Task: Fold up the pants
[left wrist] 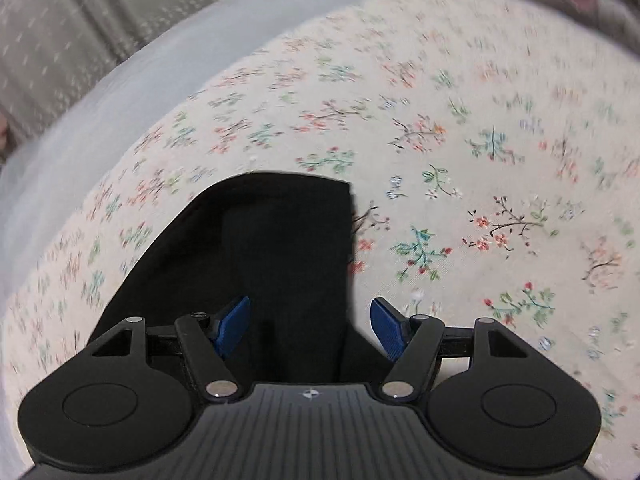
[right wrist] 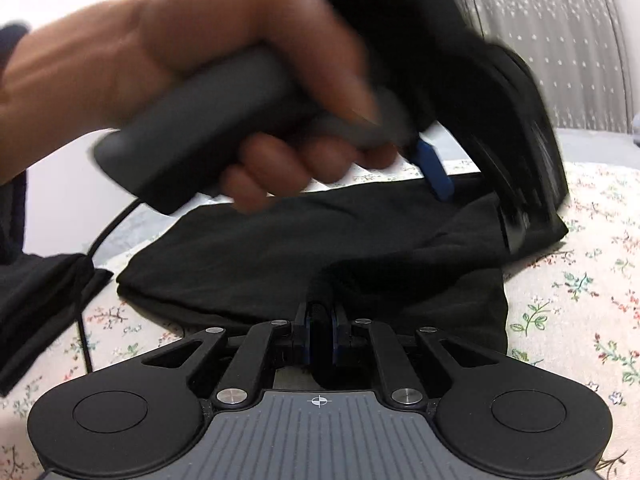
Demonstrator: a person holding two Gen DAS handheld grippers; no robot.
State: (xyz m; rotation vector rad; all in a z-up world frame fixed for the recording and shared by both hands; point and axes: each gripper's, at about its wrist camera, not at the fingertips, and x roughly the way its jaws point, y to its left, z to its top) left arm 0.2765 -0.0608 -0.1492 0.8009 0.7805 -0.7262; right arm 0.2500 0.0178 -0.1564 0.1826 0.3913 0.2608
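Note:
The black pants [left wrist: 272, 248] lie on a floral bedsheet [left wrist: 440, 120]. In the left wrist view my left gripper [left wrist: 310, 326] hovers over their edge, open, with its blue pads wide apart and not pressing the cloth. The right wrist view shows the pants [right wrist: 280, 256] bunched and spread across the bed. My right gripper [right wrist: 320, 336] is shut on a fold of the black fabric at their near edge. Above the pants a hand [right wrist: 200, 60] holds the left gripper, blurred, with one of its blue fingers [right wrist: 436, 172] showing.
A grey strip of bedding [left wrist: 120, 112] borders the sheet, with a pale dotted curtain [left wrist: 60, 20] beyond. A black cable [right wrist: 84, 320] and a dark cloth [right wrist: 36, 292] hang at the left of the right wrist view. Floral sheet [right wrist: 580, 300] lies bare to the right.

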